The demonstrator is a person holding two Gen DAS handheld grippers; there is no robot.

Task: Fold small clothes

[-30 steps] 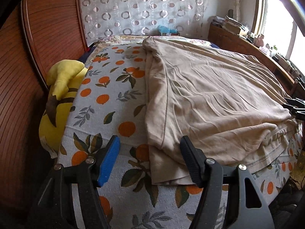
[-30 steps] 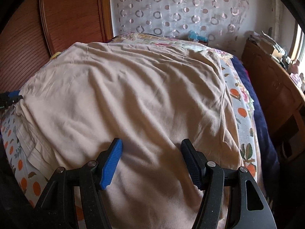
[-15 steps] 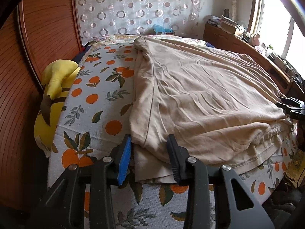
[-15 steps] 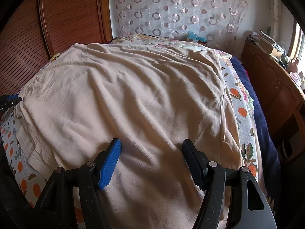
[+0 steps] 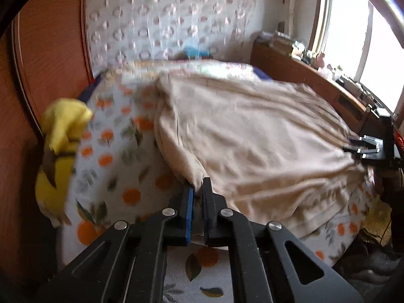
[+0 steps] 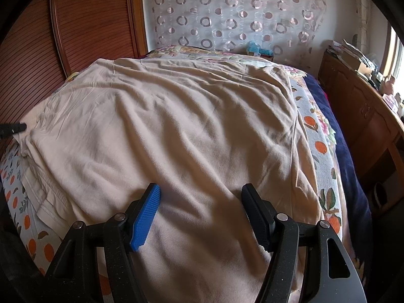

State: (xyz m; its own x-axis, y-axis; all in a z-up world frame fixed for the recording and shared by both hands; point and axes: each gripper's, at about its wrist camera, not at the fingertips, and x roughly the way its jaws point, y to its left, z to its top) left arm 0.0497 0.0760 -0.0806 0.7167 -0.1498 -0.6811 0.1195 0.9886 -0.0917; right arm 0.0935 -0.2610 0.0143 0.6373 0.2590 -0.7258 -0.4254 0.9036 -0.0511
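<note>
A large beige garment [image 5: 252, 139] lies spread over the bed. In the left wrist view my left gripper [image 5: 198, 185] pinches a fold of the garment's near left edge. Its jaws are closing to a narrow slit, the pads press on the cloth, and that edge is pulled up off the bedspread. In the right wrist view my right gripper [image 6: 202, 194] hovers open just above the beige garment [image 6: 176, 126] near its front edge, with nothing gripped. The right gripper [image 5: 366, 149] also shows at the garment's far right side. The left gripper's tip [image 6: 12, 128] shows at the left edge.
The bedspread [image 5: 113, 151] is white with an orange-fruit print. A yellow plush toy [image 5: 63, 139] lies against the wooden panel [image 5: 50, 50] on the left. A wooden dresser [image 6: 366, 116] with clutter runs along the right, beside a dark blue blanket [image 6: 341, 151].
My left gripper went from wide open to shut on the garment's near left edge and rose, lifting that edge. The right gripper stayed still and open.
</note>
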